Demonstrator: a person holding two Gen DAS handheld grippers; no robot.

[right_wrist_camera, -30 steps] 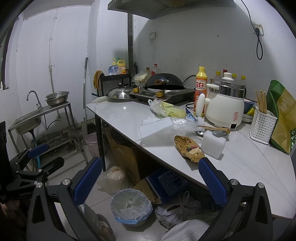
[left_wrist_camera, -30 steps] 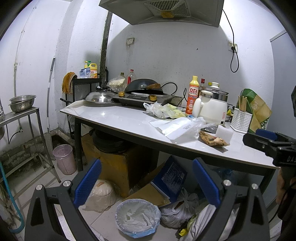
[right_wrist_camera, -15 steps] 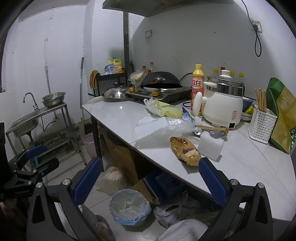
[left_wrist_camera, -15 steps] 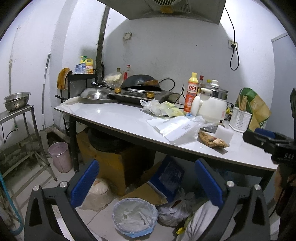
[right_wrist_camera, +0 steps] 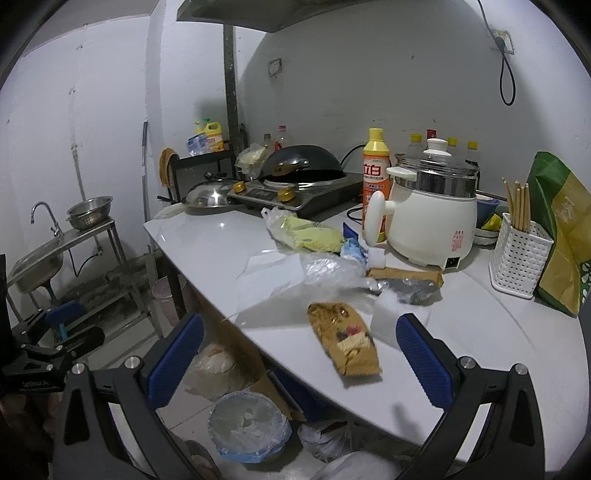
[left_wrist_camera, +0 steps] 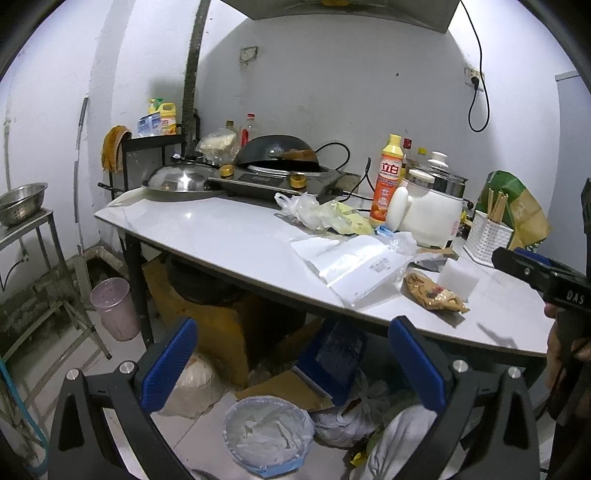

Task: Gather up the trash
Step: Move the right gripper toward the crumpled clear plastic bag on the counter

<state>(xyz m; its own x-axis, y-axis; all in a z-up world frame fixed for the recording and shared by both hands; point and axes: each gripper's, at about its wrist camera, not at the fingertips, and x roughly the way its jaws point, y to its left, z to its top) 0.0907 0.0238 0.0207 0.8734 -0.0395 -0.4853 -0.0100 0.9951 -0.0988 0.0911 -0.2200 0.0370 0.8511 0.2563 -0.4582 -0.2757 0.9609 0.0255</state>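
The brown snack wrapper [right_wrist_camera: 345, 338] lies flat, long axis toward the table [right_wrist_camera: 480, 350] edge.

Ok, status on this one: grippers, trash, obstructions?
Left gripper and right gripper open, empty. Brown crinkled snack wrapper on white countertop, untouched. Nothing blocking.

We are in a small home kitchen. A wok [left_wrist_camera: 277, 152] sits on an induction cooker [left_wrist_camera: 280, 181] on the white counter [left_wrist_camera: 221, 236], under a range hood [right_wrist_camera: 236, 14]. Left of the counter stands a steel sink [right_wrist_camera: 35, 260]; right of the cooker, an electric pot [right_wrist_camera: 432, 218].
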